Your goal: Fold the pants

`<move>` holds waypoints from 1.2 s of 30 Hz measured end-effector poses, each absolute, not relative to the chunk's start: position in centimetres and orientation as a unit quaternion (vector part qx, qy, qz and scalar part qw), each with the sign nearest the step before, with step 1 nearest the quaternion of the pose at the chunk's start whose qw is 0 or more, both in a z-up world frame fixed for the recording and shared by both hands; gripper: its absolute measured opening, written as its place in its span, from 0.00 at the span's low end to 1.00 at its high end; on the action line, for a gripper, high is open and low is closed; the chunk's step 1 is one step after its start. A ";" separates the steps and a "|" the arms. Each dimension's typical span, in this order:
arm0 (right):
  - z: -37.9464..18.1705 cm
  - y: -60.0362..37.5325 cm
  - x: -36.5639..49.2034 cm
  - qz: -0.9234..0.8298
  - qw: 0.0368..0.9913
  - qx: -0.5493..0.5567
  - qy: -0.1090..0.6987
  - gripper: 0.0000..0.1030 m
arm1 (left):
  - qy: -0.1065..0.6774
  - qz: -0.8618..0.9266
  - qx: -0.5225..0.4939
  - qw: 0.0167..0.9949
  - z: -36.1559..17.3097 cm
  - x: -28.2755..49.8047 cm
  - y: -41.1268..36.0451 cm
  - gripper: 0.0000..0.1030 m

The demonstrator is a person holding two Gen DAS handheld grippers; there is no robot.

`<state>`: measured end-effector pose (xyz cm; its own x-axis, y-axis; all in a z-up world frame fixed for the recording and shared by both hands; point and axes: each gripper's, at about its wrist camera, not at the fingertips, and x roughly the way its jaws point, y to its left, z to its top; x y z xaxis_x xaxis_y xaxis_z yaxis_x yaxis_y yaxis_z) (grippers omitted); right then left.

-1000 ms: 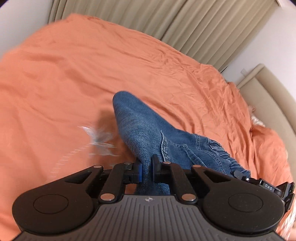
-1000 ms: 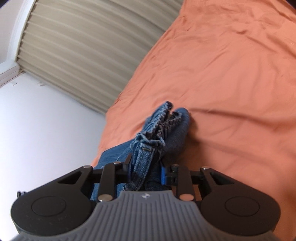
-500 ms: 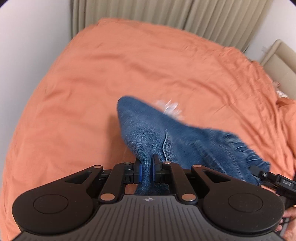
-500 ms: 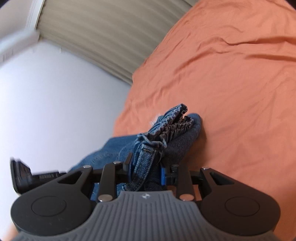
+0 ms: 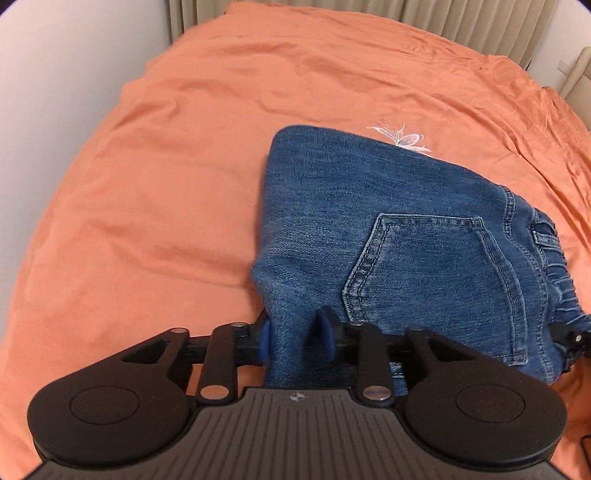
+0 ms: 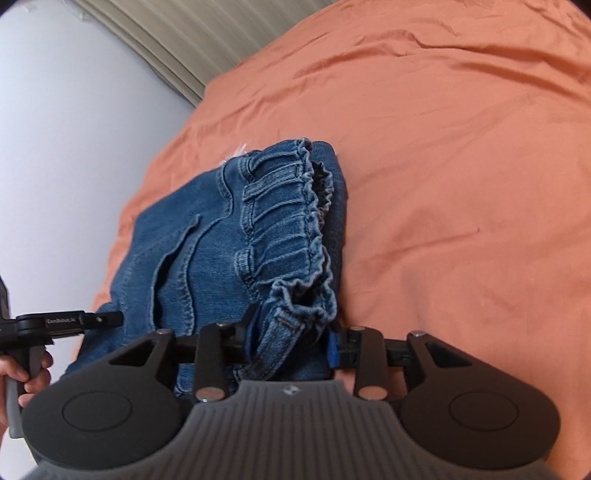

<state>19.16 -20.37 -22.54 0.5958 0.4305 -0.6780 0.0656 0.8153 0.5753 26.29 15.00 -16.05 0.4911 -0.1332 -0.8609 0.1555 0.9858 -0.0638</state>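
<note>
Though folded, ribbed denim pants (image 5: 388,229)

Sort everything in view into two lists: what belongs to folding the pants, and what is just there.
Job:
- blue denim jeans
- left gripper, jaws opening, denim between
- right gripper, jaws opening, waistband between

Just there:
- orange bedsheet
- beige curtain
- white butterfly embroidery

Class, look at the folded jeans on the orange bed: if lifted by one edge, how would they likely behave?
The jeans would probably flop and unfold: soft denim drapes between the opening left gripper jaws. The gathered waistband suggests stretch. Stacked layers look fairly heavy, and unlikely to slide on the creased orange sheet.
</note>
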 end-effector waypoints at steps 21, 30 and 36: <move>-8.5 -19.2 10.9 0.156 0.941 0.116 0.278 0.77 | 0.380 0.018 0.266 0.886 8.1 12.1 15.3 0.62; -5.2 -17.6 4.2 0.108 0.975 0.043 0.191 0.91 | 0.343 0.016 0.100 0.934 3.0 5.7 13.6 0.69; -4.6 -17.5 0.1 0.064 0.986 0.001 0.154 0.92 | 0.305 0.064 0.044 0.949 -3.1 2.6 11.0 0.71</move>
